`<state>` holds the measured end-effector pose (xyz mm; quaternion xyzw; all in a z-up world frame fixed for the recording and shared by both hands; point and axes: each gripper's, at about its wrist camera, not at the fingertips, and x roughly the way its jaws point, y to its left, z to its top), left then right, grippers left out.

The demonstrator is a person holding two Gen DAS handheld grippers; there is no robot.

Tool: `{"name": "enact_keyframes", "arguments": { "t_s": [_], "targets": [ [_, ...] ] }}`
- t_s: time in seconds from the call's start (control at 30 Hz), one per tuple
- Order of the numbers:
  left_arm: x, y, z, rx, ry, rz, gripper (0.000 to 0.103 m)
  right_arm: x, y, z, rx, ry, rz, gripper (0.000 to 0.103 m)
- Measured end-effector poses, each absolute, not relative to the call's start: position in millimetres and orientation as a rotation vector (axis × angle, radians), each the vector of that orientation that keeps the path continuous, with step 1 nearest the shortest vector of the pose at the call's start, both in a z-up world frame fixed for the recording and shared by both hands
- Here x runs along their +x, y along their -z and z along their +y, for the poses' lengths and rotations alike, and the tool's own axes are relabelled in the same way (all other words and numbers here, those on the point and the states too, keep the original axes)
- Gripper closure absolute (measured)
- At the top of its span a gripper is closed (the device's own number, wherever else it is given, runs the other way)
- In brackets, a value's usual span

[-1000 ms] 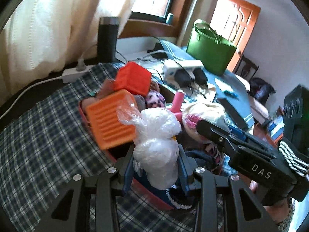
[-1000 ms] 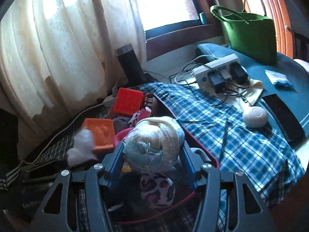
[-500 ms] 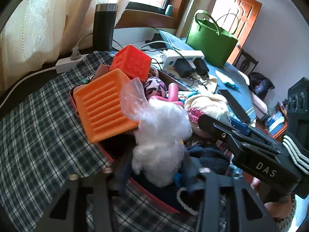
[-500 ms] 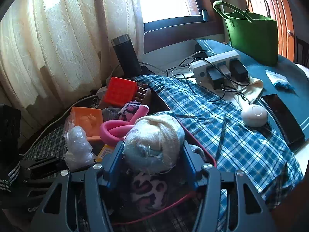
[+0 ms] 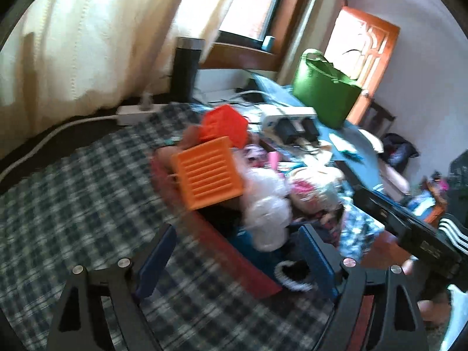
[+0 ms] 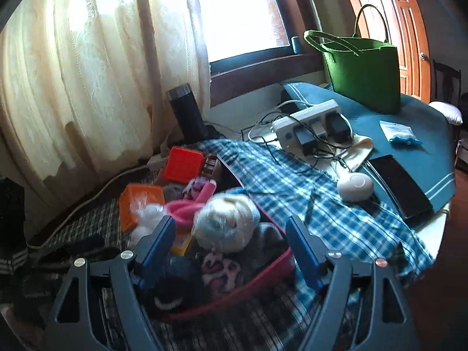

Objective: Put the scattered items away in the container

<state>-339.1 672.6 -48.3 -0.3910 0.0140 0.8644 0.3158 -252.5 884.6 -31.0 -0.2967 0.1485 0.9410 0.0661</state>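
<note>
A red container on the plaid cloth is heaped with items: an orange ribbed block, a red cube and a white plastic bag. My left gripper hangs over its near rim. Its jaws are opening, and the bag lies free ahead of them. In the right wrist view the container holds a cream and blue knit ball, a pink piece and a leopard-print sock. My right gripper is opening wide around the ball, pads clear of it.
A green bag, a power strip with plugs, a black phone and a white round device lie on the table to the right. A black flask stands by the curtain. The other gripper reaches in from the right.
Both grippers have gone from shut to open. The white bag and the knit ball have been let go and now rest in the container. Both grippers have drawn back a little.
</note>
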Motion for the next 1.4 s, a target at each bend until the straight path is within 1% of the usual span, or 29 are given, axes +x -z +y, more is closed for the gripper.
{"name": "enact_keyframes", "arguments": {
  "t_s": [0.13, 0.23, 0.43, 0.63, 0.9, 0.93, 0.97, 1.0, 1.03, 1.4],
  "targets": [
    [-325, 50, 661, -0.992, -2.445, 0.181, 0.016, -242, 43, 864, -0.993, -2.854, 0.357, 0.022],
    [-313, 53, 653, -0.971, -2.504, 0.237, 0.016, -232, 53, 849, -1.05, -2.866, 0.334, 0.022],
    [-294, 52, 647, -0.949, -2.52, 0.242, 0.016, -218, 65, 838, -1.09, -2.855, 0.372, 0.022],
    [-273, 43, 651, -0.909, -2.528, 0.262, 0.016, -206, 55, 833, -1.046, -2.859, 0.373, 0.021],
    [-264, 40, 651, -0.945, -2.513, 0.243, 0.016, -197, 45, 832, -1.003, -2.851, 0.356, 0.021],
    [-263, 40, 651, -0.948, -2.512, 0.242, 0.015, -197, 45, 832, -1.002, -2.85, 0.357, 0.021],
    [-262, 40, 651, -0.95, -2.513, 0.24, 0.007, -196, 45, 832, -1.0, -2.849, 0.359, 0.021],
    [-261, 39, 651, -0.949, -2.515, 0.238, 0.002, -195, 45, 832, -0.998, -2.848, 0.36, 0.02],
    [-260, 38, 651, -0.943, -2.519, 0.237, 0.0, -194, 45, 832, -0.997, -2.848, 0.361, 0.02],
    [-257, 38, 657, -0.958, -2.504, 0.253, 0.0, -186, 44, 835, -0.976, -2.833, 0.366, 0.02]
  ]
}}
